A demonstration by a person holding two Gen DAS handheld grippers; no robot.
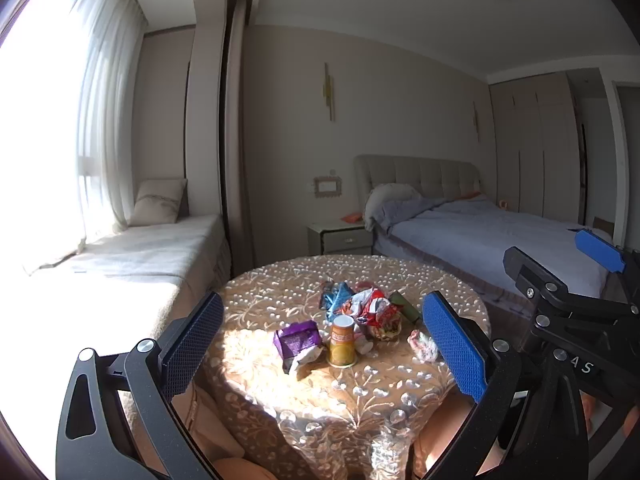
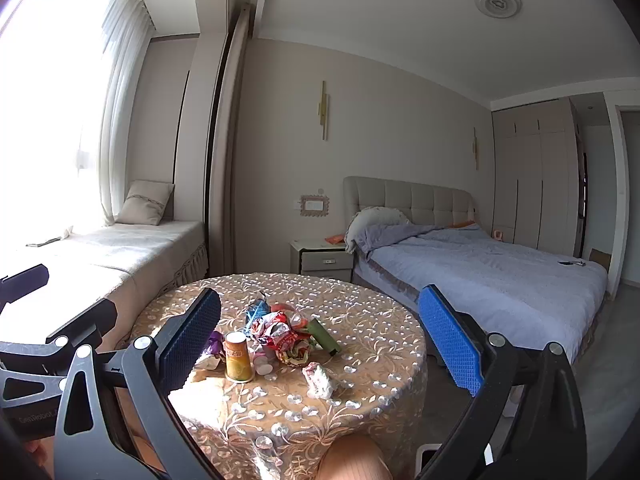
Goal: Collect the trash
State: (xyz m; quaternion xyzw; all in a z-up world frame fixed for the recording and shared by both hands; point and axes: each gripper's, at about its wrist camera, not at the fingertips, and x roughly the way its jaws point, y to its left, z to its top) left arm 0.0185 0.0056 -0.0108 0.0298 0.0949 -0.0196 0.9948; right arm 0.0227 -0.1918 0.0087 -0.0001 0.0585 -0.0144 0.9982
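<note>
A round table [image 1: 360, 400] [image 2: 360, 384] with a floral cloth carries a heap of trash. An orange can [image 1: 342, 341] [image 2: 238, 357] stands upright at the front. A purple wrapper [image 1: 297, 339] lies left of it, a red and white crumpled wrapper [image 1: 374, 307] [image 2: 280, 330] behind, a blue wrapper [image 1: 338, 295] [image 2: 256, 310] further back, a green packet [image 2: 326, 336] on the right and a crumpled pale wad [image 1: 424, 345] [image 2: 320, 378] near the front right. My left gripper [image 1: 320, 344] is open, short of the table's near edge. My right gripper [image 2: 320, 340] is open too, nothing between its blue pads [image 2: 450, 344].
A window seat [image 1: 132, 256] with a cushion runs along the left under the curtained window. A bed [image 2: 500, 280] with a grey cover stands at the right, a nightstand [image 2: 326, 258] beside it. A person's knee [image 2: 354, 460] shows below the table.
</note>
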